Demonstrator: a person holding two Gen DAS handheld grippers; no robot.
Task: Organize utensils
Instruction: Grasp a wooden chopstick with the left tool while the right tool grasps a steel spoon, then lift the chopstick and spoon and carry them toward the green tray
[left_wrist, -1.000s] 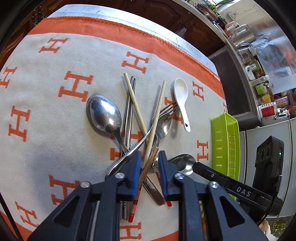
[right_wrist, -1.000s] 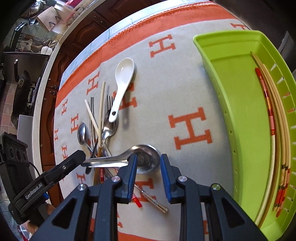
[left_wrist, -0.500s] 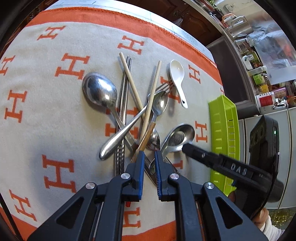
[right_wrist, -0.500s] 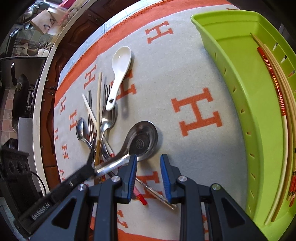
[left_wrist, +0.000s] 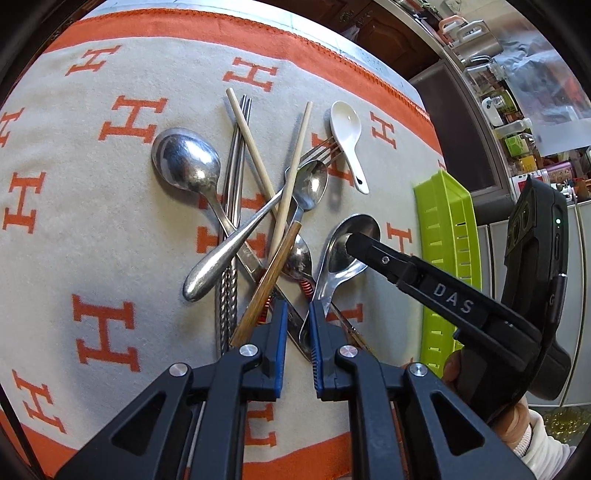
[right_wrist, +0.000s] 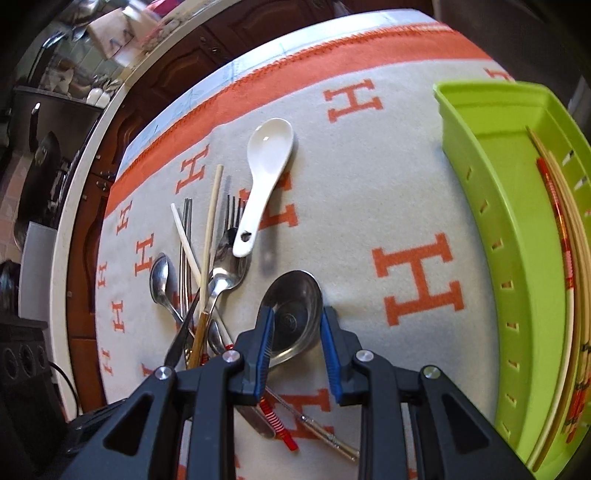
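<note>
At the bottom of the left view I see my left gripper (left_wrist: 296, 325). Its black arms end in blue ribbed pads with only a thin gap between them. In that gap lies the flat shiny handle of the deep metal spoon (left_wrist: 349, 247). The right pad touches the handle, but I cannot tell if both pads squeeze it.

At the bottom of the right view, my right gripper (right_wrist: 297, 325) is open wide. Its two blue pads sit on either side of the deep metal spoon (right_wrist: 295, 314), right at its round, smooth bowl. They are beside the bowl, and I cannot tell if they touch it.

The spoon lies on a soft, fuzzy cream cloth (left_wrist: 110, 229) with orange H shapes and an orange edge. In the middle of the left view is a messy pile. A brown wooden chopstick (left_wrist: 269, 280) leans across it. Above it are a fat-handled shiny spoon (left_wrist: 229, 243), a big round steel spoon (left_wrist: 186, 160), thin twisted metal chopsticks (left_wrist: 232, 206), two pale straight chopsticks (left_wrist: 255, 155) and a fork (left_wrist: 317, 151).

Farther up sits a smooth white china spoon (right_wrist: 264, 173). On the right of the right view is a bright green plastic tray (right_wrist: 509, 206) with little slots, holding long chopsticks (right_wrist: 565, 240) along its far wall.
</note>
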